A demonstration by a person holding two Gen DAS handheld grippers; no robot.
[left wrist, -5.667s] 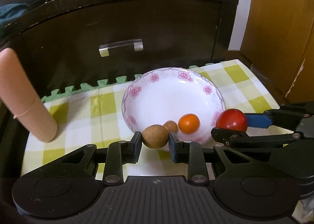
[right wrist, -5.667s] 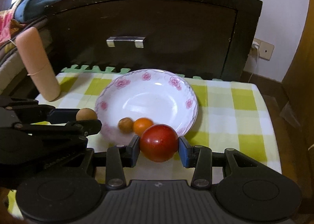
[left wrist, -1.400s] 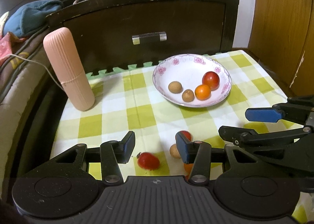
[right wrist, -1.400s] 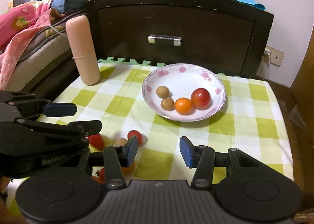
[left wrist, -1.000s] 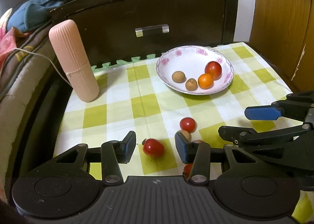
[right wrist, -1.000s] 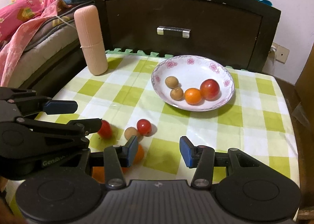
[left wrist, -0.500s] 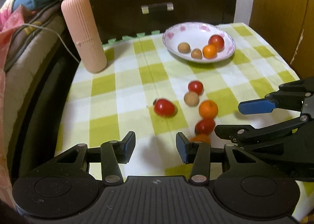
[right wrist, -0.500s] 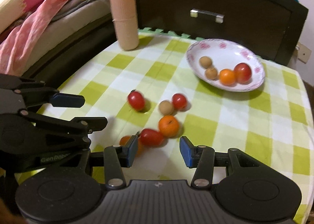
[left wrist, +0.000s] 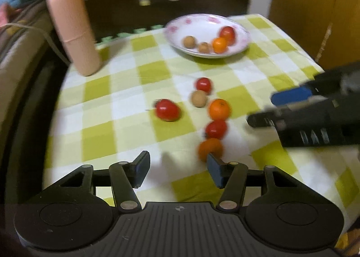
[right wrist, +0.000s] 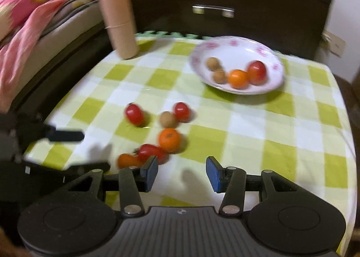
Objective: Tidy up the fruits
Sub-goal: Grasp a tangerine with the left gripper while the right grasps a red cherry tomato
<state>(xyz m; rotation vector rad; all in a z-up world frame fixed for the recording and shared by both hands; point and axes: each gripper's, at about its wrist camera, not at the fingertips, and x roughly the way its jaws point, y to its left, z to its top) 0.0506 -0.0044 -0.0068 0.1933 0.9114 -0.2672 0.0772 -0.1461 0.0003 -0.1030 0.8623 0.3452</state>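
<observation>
In the right wrist view alone, pink bedding [right wrist: 27, 16] shows; both grippers' fingers [left wrist: 141, 167] [right wrist: 150, 170] spread, empty.

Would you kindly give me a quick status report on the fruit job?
Left gripper open, empty; right gripper open, empty. Four fruits in the bowl, six loose on the tablecloth. Nothing blocking the path to the bowl.

On my surface [right wrist: 258, 126], the bowl [right wrist: 273, 54] sits far right with four fruits in it. Six loose fruits [right wrist: 169, 139] cluster nearer me, centre-left. A cylinder [right wrist: 118, 21] stands upright at the far left corner.
</observation>
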